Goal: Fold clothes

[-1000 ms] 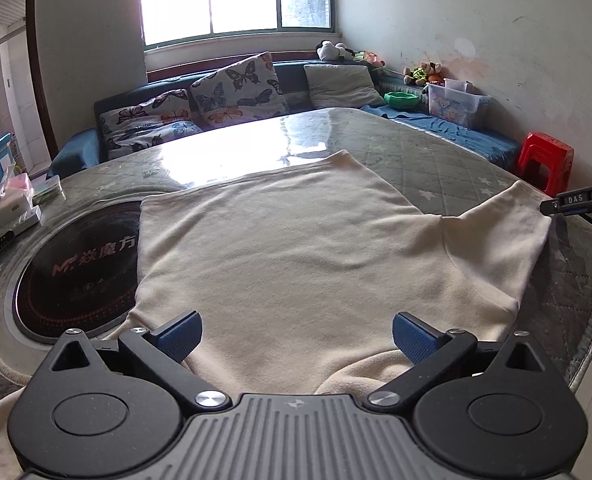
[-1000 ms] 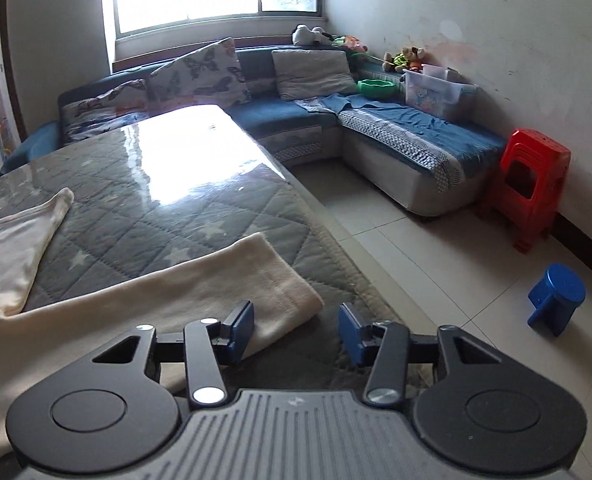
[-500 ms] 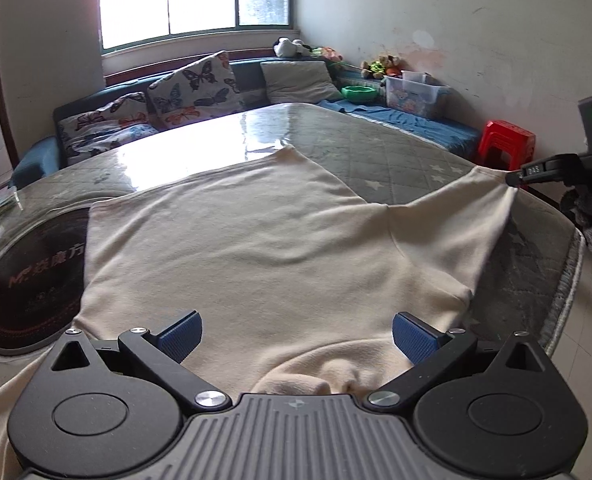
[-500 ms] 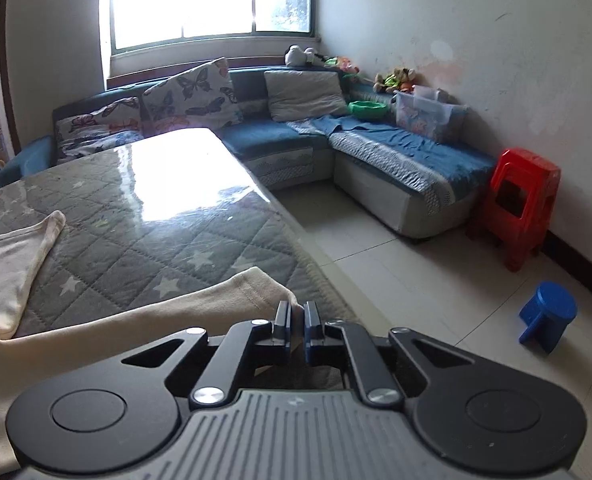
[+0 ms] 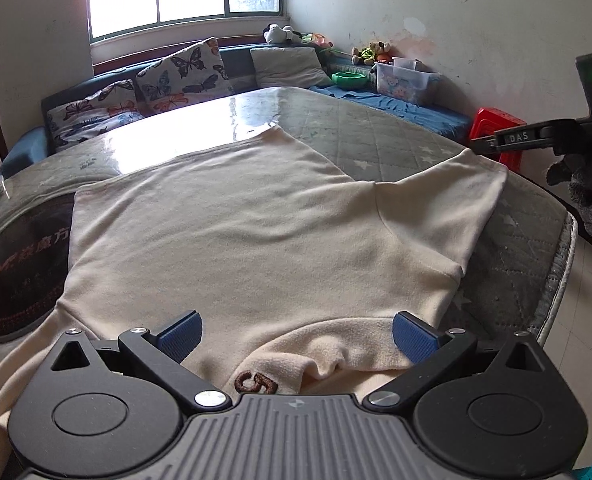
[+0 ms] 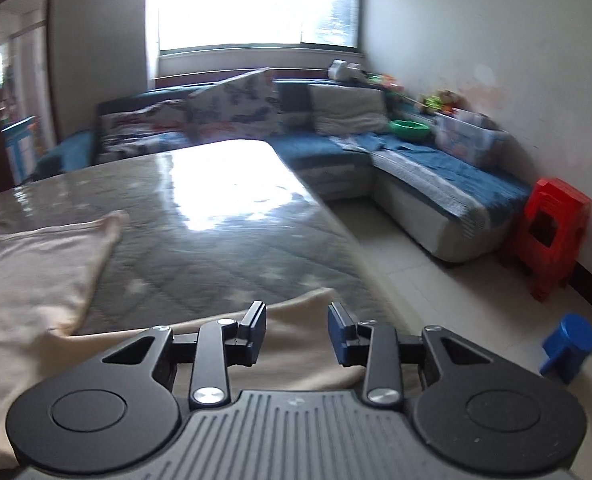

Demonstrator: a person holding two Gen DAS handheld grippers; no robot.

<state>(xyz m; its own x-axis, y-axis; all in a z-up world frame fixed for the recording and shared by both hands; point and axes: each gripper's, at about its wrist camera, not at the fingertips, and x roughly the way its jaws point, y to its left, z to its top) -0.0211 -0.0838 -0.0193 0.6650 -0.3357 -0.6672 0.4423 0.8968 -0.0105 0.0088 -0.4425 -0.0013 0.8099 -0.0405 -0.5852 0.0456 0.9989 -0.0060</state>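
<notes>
Your left gripper has its fingers spread wide, holding nothing, and the cream shirt lies spread flat on the worktop straight ahead of them. Its collar edge, with a brown embroidered mark, sits bunched between and just under the two fingers, close to the gripper body. To the left of your left finger a sleeve trails off toward the near edge, over a dark round inset in the worktop with printed lettering. Beyond your right finger the other sleeve stretches out to the worktop's right side, and your right gripper shows at its far tip, though from this view you cannot tell whether it touches the cloth. In the right wrist view, that gripper has its fingers parted with a clear gap, gripping nothing; the sleeve end lies under and between them, its edge just ahead of the fingertips. Left of these fingers the shirt body rests on the quilted worktop cover. To the right of the fingers, down on the floor, stand a blue stool and, farther off against the wall, a red stool, with a blue sofa running along the back; this view is blurred.
</notes>
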